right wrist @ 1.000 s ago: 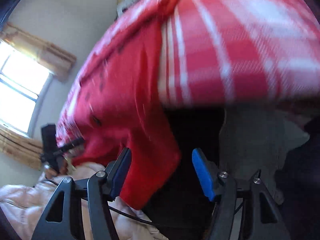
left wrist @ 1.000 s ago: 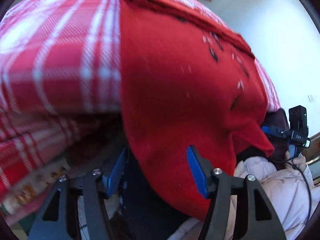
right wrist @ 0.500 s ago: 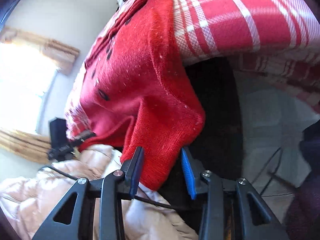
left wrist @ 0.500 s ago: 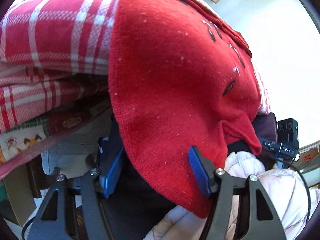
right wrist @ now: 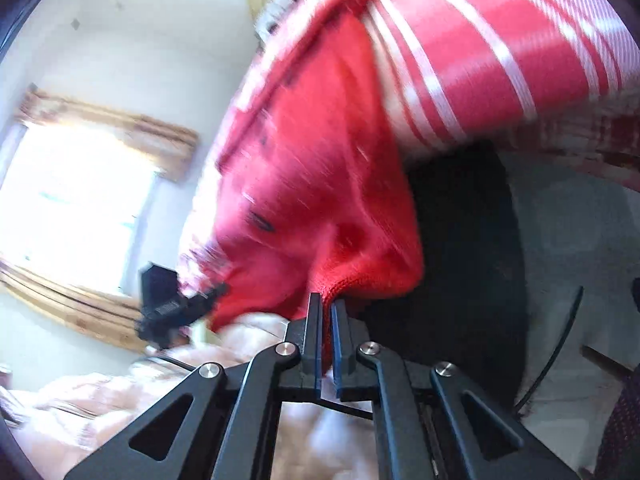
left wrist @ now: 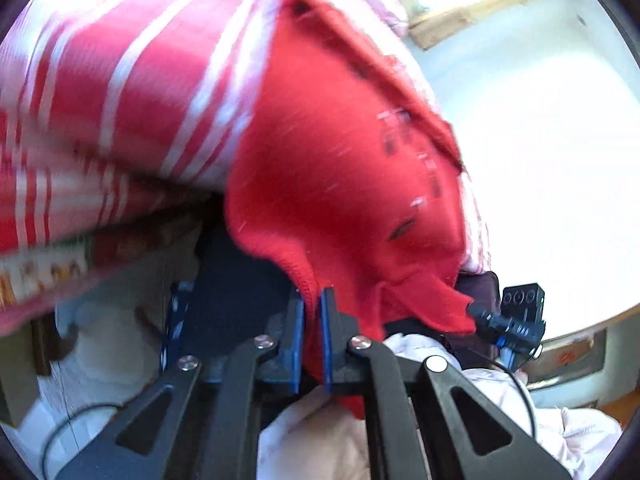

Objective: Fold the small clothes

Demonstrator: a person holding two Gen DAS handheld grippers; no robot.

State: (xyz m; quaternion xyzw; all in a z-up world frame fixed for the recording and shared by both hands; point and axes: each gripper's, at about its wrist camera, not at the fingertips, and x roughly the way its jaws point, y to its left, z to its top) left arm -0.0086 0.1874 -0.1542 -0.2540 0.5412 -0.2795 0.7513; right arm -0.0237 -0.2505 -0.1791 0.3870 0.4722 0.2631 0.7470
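Note:
A red knit garment (left wrist: 340, 168) with small dark and white marks hangs over the edge of a surface covered by a red-and-white checked cloth (left wrist: 120, 92). My left gripper (left wrist: 311, 312) is shut on the garment's lower hem. In the right wrist view the same red garment (right wrist: 320, 208) hangs down, and my right gripper (right wrist: 326, 312) is shut on its other lower corner. Each gripper shows in the other's view, the right one (left wrist: 516, 320) and the left one (right wrist: 168, 300). Both views are motion-blurred.
The checked cloth (right wrist: 500, 40) drapes over the table edge, with dark space beneath it (right wrist: 464, 240). A pale pink padded jacket (left wrist: 520, 408) is close below the grippers. A bright window with a wooden frame (right wrist: 80, 200) is on the wall.
Both grippers were open around the hanging hem and have closed on it. The garment's bottom edge is now pinched and pulled into points at each gripper.

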